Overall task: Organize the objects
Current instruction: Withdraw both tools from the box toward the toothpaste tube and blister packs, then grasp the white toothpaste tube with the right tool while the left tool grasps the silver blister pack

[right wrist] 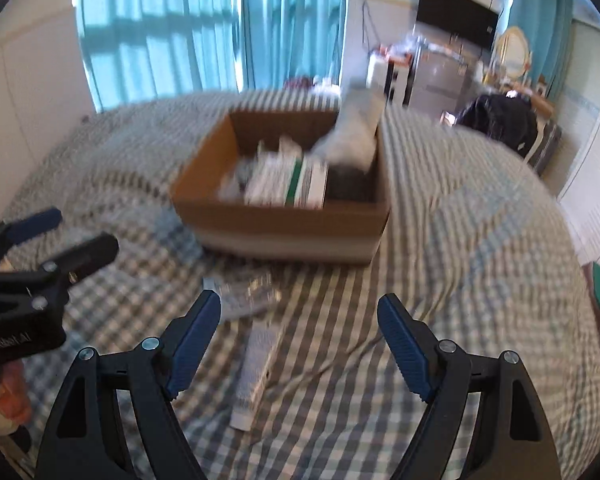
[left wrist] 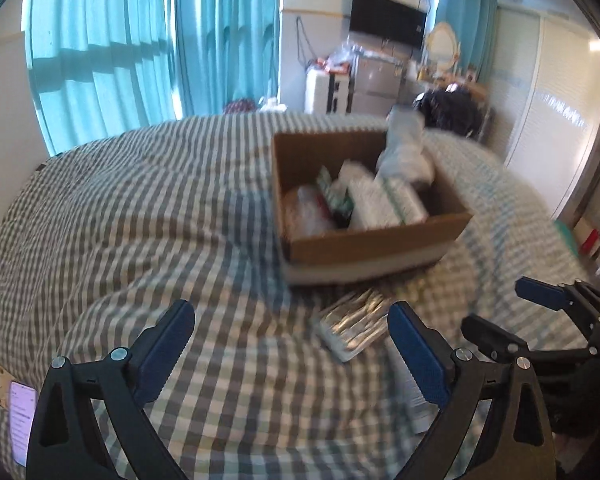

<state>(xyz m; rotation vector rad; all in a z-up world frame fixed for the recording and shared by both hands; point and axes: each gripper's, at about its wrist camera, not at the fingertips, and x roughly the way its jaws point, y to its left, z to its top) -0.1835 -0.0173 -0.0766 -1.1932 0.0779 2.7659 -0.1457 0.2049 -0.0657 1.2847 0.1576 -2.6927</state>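
Both grippers hover over a checked bedspread [left wrist: 140, 208], side by side. The left gripper [left wrist: 292, 344] has its jaws spread wide, nothing between them. The right gripper [right wrist: 299, 336] is likewise spread and empty. A cardboard box [left wrist: 364, 240] sits on the bed ahead of them, holding white and green packets [right wrist: 288, 184] and a white bag [right wrist: 356, 128] leaning at its far right corner. Just before the box lies a foil pack [left wrist: 350, 326]. A white tube [right wrist: 256, 372] lies nearer, between the right gripper's fingers in view. Images are blurred.

One cardboard box [right wrist: 284, 224], one tube [right wrist: 256, 368], one foil pack [left wrist: 352, 320].
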